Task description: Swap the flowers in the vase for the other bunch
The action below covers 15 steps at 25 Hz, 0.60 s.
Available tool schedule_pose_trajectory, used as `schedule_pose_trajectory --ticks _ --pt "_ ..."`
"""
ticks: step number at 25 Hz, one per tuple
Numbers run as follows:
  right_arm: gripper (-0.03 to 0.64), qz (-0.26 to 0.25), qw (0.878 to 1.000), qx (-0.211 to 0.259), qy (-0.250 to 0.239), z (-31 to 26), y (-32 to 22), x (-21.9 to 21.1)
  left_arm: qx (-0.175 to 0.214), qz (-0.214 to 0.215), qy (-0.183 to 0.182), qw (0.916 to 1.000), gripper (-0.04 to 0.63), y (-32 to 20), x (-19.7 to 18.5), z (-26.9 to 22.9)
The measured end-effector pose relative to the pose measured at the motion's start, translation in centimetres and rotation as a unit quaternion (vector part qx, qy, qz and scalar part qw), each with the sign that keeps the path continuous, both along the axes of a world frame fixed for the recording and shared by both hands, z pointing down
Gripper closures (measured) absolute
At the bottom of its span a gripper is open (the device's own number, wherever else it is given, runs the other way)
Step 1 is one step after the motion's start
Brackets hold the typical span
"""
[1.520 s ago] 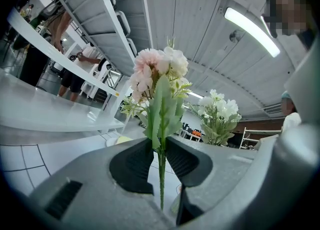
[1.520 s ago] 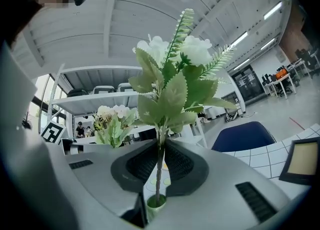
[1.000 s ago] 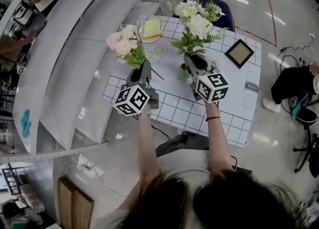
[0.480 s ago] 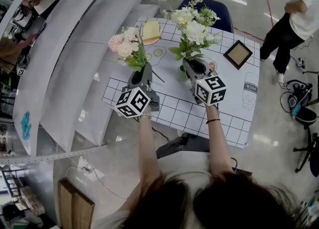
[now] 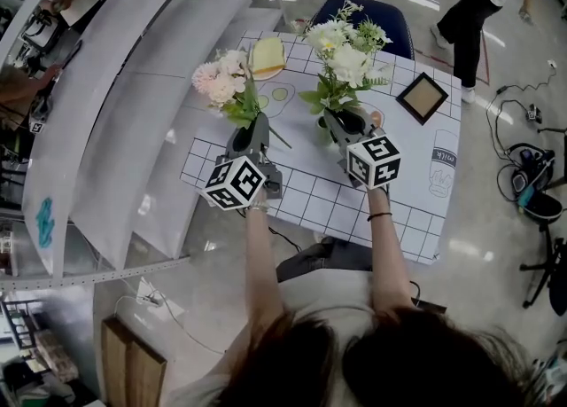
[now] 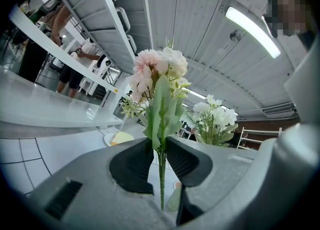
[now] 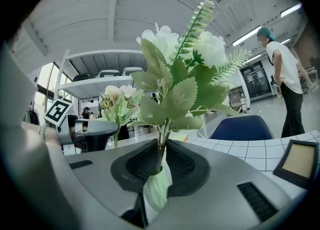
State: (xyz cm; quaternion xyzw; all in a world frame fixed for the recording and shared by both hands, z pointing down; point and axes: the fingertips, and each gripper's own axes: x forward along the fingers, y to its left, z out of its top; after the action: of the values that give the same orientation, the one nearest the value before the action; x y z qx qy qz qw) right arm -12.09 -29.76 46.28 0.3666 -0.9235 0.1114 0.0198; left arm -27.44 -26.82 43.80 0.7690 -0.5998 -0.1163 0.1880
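With the right gripper point(image 7: 159, 160) clamped on the stems of the white bunch point(image 7: 175, 88) just above the vase point(image 7: 157, 194) and the left gripper point(image 6: 161, 163) gripping the pink bunch point(image 6: 157, 73) left of the vase, lift the white bunch vertically until its stems clear the rim.

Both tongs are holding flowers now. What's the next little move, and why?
Probably lift the right tongs straight up: they grip the white bunch, whose stems seem to sit in the pale green vase, while the left tongs hold the pink bunch free, ready to go in.
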Motion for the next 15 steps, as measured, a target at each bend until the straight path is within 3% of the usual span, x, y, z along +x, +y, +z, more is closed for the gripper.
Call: schedule_pose_trajectory --ticks 6,15 --pt "0.575 -0.012 1.000 0.001 0.019 0.63 0.23 -0.05 -0.003 -0.001 0.007 1.0000 0.517 -0.12 0.13 0.56" --pt "0.575 -0.023 1.000 -0.013 0.008 0.95 0.43 -0.01 -0.007 -0.002 0.011 0.9999 0.517 -0.37 0.41 1.02"
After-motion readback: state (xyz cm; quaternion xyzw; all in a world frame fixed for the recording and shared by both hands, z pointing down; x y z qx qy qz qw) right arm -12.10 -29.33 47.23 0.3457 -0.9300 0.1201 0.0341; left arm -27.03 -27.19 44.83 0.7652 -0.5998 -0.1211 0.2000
